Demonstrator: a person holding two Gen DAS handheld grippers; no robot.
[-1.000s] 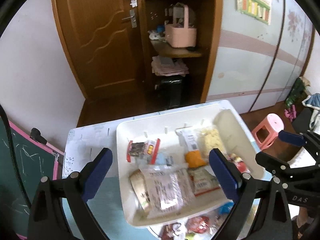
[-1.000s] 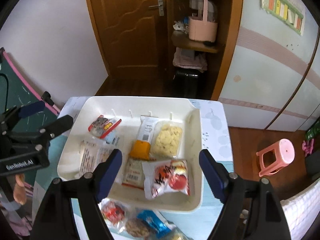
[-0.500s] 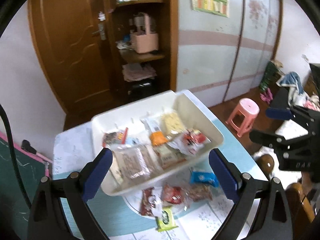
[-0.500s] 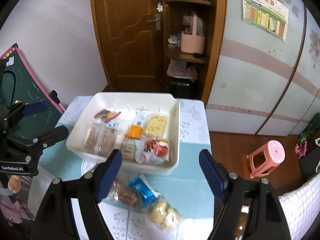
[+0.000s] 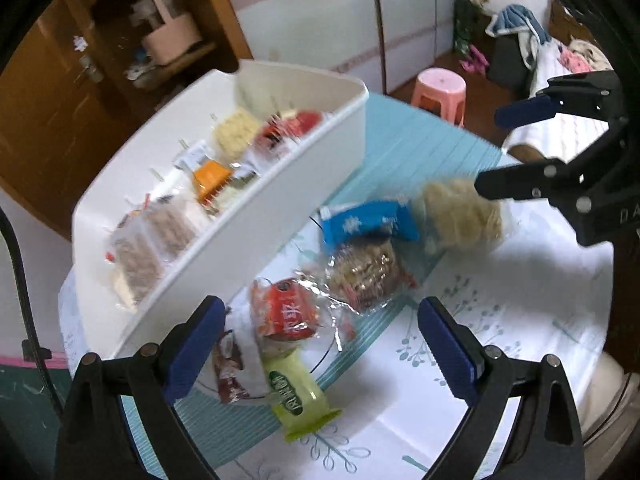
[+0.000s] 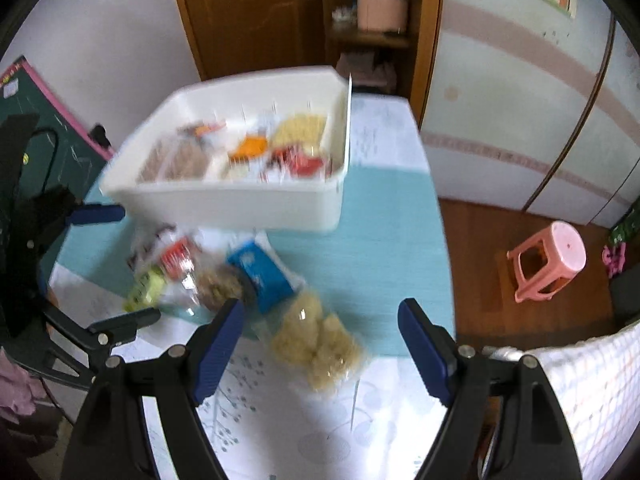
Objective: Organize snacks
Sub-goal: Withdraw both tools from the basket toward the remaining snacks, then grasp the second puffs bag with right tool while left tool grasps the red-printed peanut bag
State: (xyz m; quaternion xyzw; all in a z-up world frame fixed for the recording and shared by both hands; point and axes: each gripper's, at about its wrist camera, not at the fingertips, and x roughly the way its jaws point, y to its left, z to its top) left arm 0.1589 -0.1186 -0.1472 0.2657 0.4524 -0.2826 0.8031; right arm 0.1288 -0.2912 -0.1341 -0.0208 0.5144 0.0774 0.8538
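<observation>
A white tub (image 5: 240, 216) (image 6: 240, 204) holds several snack packets on the table. Loose packets lie in front of it: a red one (image 5: 286, 314) (image 6: 176, 258), a green one (image 5: 298, 400) (image 6: 146, 286), a brown nut bag (image 5: 366, 272) (image 6: 218, 286), a blue one (image 5: 368, 224) (image 6: 262, 276) and a pale puff bag (image 5: 464, 212) (image 6: 320, 340). My left gripper (image 5: 320, 344) is open over the red and green packets. My right gripper (image 6: 320, 344) is open around the puff bag, above it; it also shows in the left wrist view (image 5: 532, 152).
A pink stool (image 6: 548, 264) (image 5: 440, 92) stands on the wood floor to the right of the table. A green chalkboard (image 6: 36, 144) leans at the left. A door and a shelf with a pink basket (image 6: 380, 8) stand behind. The table edge is near on the right.
Both grippers have pulled back from over the tub and dropped low toward the loose packets in front of it. The views are blurred with motion. Both stay open.
</observation>
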